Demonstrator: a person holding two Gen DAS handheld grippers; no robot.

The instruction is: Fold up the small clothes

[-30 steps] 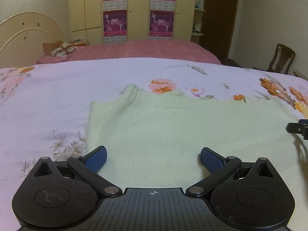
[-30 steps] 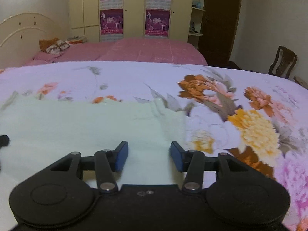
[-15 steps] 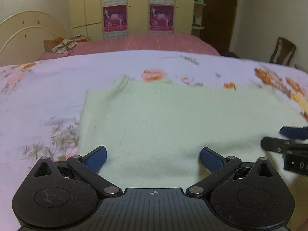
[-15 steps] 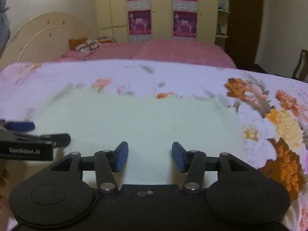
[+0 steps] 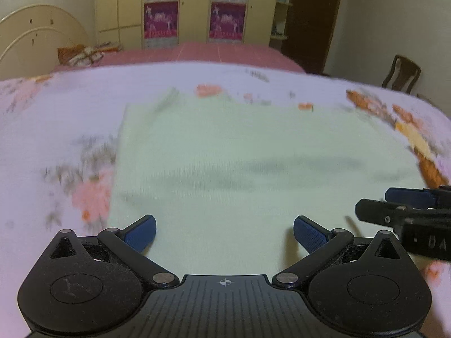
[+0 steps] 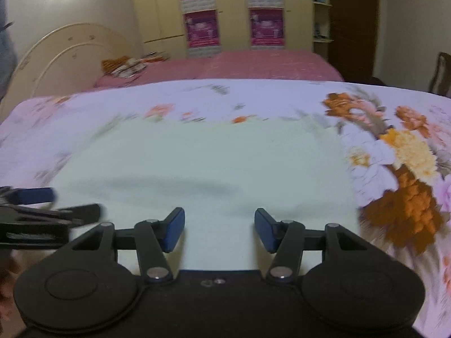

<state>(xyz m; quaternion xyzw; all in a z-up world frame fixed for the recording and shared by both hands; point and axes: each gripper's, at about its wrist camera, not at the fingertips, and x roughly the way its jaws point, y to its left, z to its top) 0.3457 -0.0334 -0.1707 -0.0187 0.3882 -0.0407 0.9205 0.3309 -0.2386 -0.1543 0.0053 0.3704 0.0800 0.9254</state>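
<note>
a pale green knitted garment (image 5: 253, 169) lies spread flat on a bed covered by a floral bedspread (image 5: 56, 129), white-lilac with pink and orange blooms. both views are smeared by motion blur, so the fine knit and the garment's edges are hard to make out.

from the left wrist view, going left to right: a cream curved headboard (image 5: 31, 39) stands at the far left, with a patterned pillow (image 5: 84, 53) on a second bed in pink bedding (image 5: 197, 53) behind. the garment's left edge runs down the bedspread, and what may be a ribbed cuff or collar sticks out at its far left corner. the left gripper (image 5: 224, 232) hovers low over the garment's near edge, its blue-padded jaws spread wide and holding nothing. at the far right edge the right gripper (image 5: 406, 211) pokes in from the side, just above the cloth, near a cluster of orange flowers. a wooden chair (image 5: 401, 74) stands by the wall beyond.

from the right wrist view, left to right: the left gripper (image 6: 50, 211) enters at the left edge. the garment (image 6: 211, 163) fills the middle. the right gripper (image 6: 220, 232) sits over its near edge, jaws parted with only bare cloth between them. to the right, large orange, yellow and pink flowers (image 6: 406, 169) cover the bedspread. yellow wardrobes with magenta posters (image 6: 234, 11) line the back wall.
</note>
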